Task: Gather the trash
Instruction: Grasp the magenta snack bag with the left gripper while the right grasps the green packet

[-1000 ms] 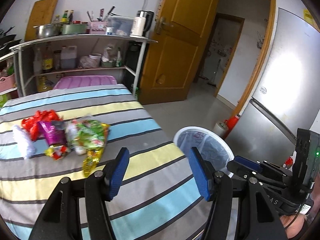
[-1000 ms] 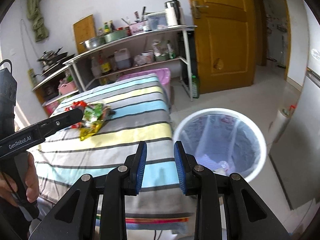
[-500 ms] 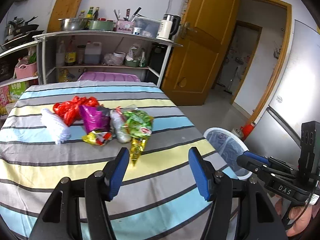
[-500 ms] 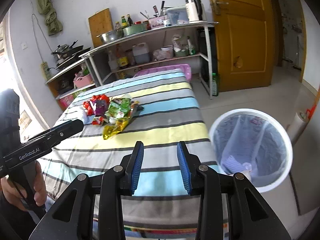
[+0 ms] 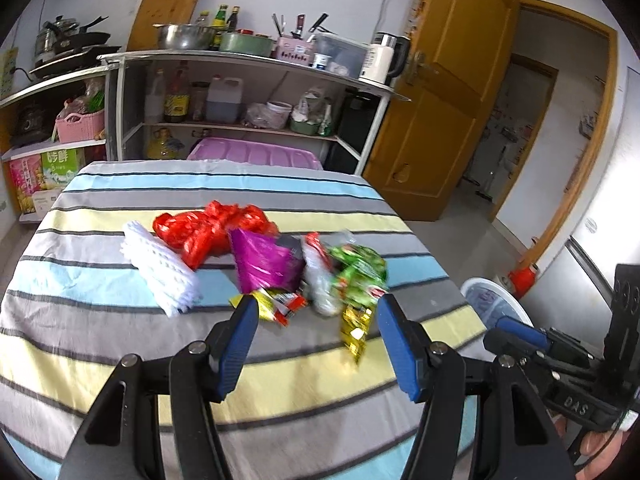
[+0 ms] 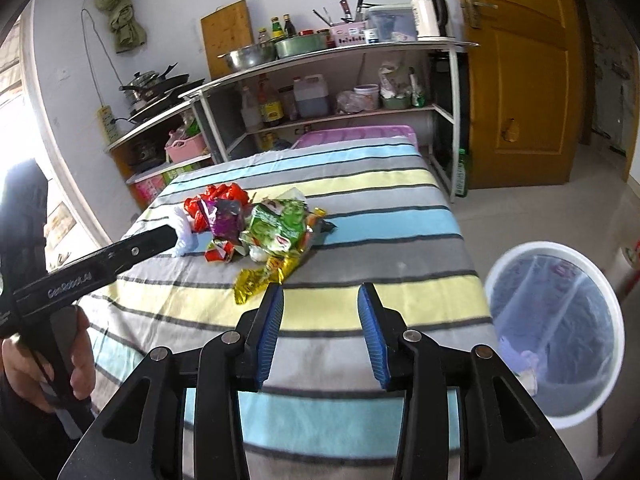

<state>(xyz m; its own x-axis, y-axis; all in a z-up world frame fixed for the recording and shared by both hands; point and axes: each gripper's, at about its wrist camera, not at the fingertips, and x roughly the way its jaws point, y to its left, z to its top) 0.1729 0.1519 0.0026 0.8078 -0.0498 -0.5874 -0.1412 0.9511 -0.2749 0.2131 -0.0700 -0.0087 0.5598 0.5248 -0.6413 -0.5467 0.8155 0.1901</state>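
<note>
On striped cloth (image 5: pixel 100 344) — one white net (image 5: pixel 160 272), one red bag (image 5: pixel 208 230).

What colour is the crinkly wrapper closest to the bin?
Shiny gold wrapper, clearest in the right wrist view.

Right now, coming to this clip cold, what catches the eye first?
A bright heap of snack wrappers lies mid-table on the striped cloth: red, purple, green and gold, with a white foam net at its left. Both grippers point at it, left gripper and right gripper, jaws open and empty. Right of the table, on the floor, stands a white bin with a clear liner.
</note>
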